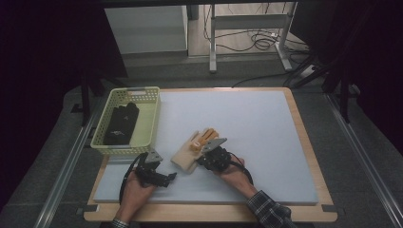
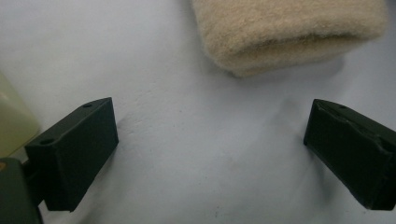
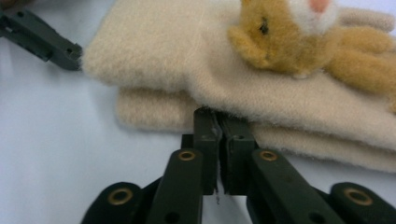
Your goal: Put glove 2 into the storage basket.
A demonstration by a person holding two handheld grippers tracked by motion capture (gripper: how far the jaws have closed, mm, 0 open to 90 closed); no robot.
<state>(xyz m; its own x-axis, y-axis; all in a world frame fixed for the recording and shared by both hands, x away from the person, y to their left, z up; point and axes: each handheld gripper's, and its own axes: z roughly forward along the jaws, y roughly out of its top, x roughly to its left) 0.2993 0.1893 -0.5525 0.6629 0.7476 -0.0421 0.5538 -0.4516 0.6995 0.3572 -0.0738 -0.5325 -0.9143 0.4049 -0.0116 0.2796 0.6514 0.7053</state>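
On the bench [image 1: 294, 142], covered by a pale grey mat, a pair of cream fleece gloves [image 1: 190, 154] lies stacked one on the other, near the front and a little left of the middle. The upper glove carries a small tan plush animal [image 3: 299, 42] with a pink nose on its back.

The right gripper [image 1: 209, 159] sits at the right side of the gloves, held in the person's right hand [image 1: 233, 171]. Its fingers [image 3: 205, 140] are all but closed — only a thin slit shows between them in the right gripper view — and their tips press against the side edge of the stack, about where the upper glove meets the lower. I cannot tell whether any fleece is pinched in that slit.

The left gripper [image 1: 164, 178] rests low over the mat just left of the gloves, in the left hand [image 1: 138, 187]. Its fingers [image 2: 74, 149] stand wide apart with bare mat between them; the cuff end of the gloves lies just ahead of them, not touched.

At the left rear of the mat stands a pale yellow basket [image 1: 149, 118] — a pair of black gloves [image 1: 121, 123] lies inside it, well apart from the cream pair.
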